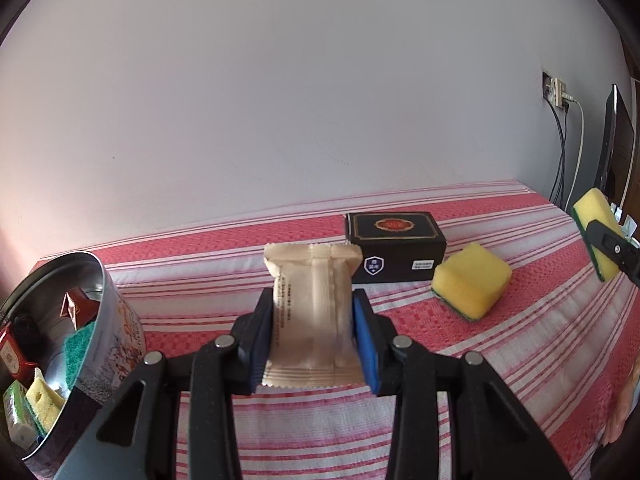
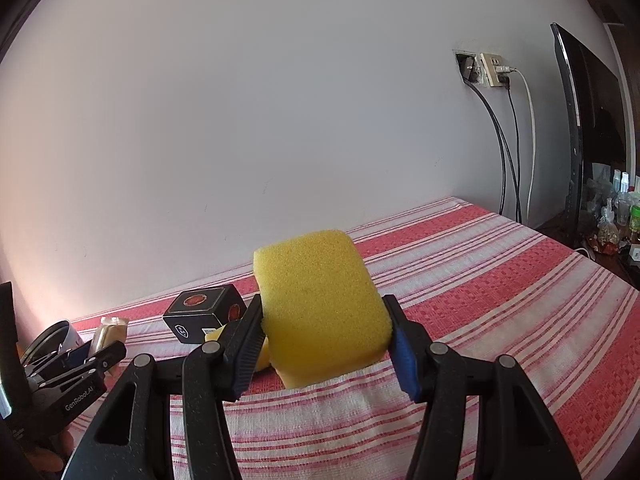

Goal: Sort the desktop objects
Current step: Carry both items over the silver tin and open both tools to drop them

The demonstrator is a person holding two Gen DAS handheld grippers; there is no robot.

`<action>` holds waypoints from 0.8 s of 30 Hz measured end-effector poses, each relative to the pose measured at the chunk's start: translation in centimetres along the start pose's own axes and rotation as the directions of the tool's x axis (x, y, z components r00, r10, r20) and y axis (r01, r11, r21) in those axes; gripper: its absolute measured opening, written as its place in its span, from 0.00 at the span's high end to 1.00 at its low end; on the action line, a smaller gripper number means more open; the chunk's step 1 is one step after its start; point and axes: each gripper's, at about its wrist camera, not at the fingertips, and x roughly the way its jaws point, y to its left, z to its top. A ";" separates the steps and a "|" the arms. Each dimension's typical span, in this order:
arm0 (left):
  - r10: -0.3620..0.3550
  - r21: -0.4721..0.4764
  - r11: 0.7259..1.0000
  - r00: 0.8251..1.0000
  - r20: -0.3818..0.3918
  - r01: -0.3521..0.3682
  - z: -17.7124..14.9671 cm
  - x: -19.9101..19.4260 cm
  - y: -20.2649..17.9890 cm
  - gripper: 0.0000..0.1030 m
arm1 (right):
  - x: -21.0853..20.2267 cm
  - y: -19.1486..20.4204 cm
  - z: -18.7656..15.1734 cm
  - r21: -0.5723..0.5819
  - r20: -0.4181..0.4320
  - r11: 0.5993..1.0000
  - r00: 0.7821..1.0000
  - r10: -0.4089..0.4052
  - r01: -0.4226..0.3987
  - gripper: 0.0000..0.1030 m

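My left gripper (image 1: 314, 332) is shut on a beige snack packet (image 1: 314, 312) and holds it above the striped cloth, just right of a round metal tin (image 1: 108, 320). The tin holds sponges and small packets. My right gripper (image 2: 324, 340) is shut on a yellow sponge (image 2: 320, 304) and holds it above the cloth; it also shows at the right edge of the left wrist view (image 1: 596, 236). Another yellow sponge with a green underside (image 1: 472, 286) lies on the cloth beside a black box (image 1: 394, 246).
A red and white striped cloth (image 1: 520, 344) covers the table, which stands against a pale wall. A wall socket with cables (image 2: 494, 70) and a dark monitor (image 2: 588, 128) are at the far right. Bottles and small items (image 2: 616, 216) stand beyond the table's right edge.
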 end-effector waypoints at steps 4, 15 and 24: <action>0.016 -0.013 1.000 1.000 0.012 -0.015 -0.3 -0.5 1.5 0.64 | -0.3 0.6 0.0 -0.026 0.018 1.000 1.000 -0.016 0.016 0.43; 0.026 -0.033 0.999 0.999 0.047 -0.025 -1.0 -1.6 3.8 0.64 | -1.5 2.8 -0.4 -0.130 0.086 0.988 0.994 -0.073 0.084 0.43; 0.034 -0.098 0.995 0.995 0.096 -0.024 -0.4 -3.8 7.2 0.64 | -2.3 6.9 -1.8 -0.163 0.042 0.987 0.999 0.010 -0.003 0.42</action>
